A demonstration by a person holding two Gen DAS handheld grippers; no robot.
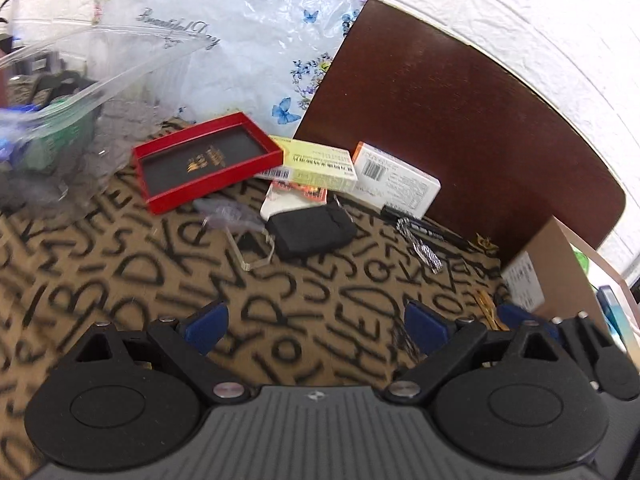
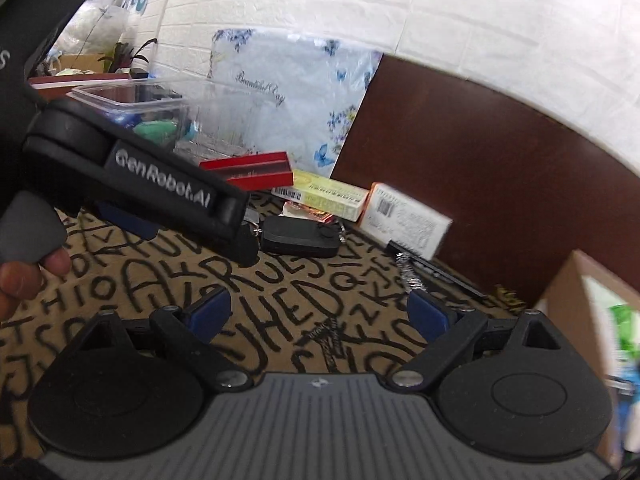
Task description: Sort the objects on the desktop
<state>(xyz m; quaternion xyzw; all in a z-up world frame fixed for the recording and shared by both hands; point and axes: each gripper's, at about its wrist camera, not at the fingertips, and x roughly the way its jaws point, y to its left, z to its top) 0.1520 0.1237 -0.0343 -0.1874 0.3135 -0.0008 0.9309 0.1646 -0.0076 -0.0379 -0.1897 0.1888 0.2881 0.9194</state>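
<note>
Both tools hover empty over the letter-printed brown tablecloth point(image 1: 120, 280), the left gripper point(image 1: 316, 320) and the right gripper point(image 2: 320, 312) each with jaws spread wide, presumably ready to pick from the clutter. That clutter sits bunched against the dark brown wooden backboard point(image 1: 460, 128): a shallow red cardboard tray point(image 1: 206, 160), a yellow-green medicine carton point(image 1: 316, 164), a white barcoded carton point(image 1: 396, 180) and a black car key fob point(image 2: 300, 236). A clear plastic storage bin point(image 2: 132, 108) waits on the left, likely as a place to sort things into.

A shallow red box point(image 1: 206, 160), open with a dark lining and gold print, lies tilted on the lettered cloth. Its right corner overlaps a yellow-green medicine carton point(image 1: 316, 164), which lies on an orange-printed packet point(image 1: 294, 196). Right of those sits a white barcoded box point(image 1: 396, 180). In front lie a black pouch point(image 1: 310, 230) and a black pen point(image 1: 424, 226).
</note>
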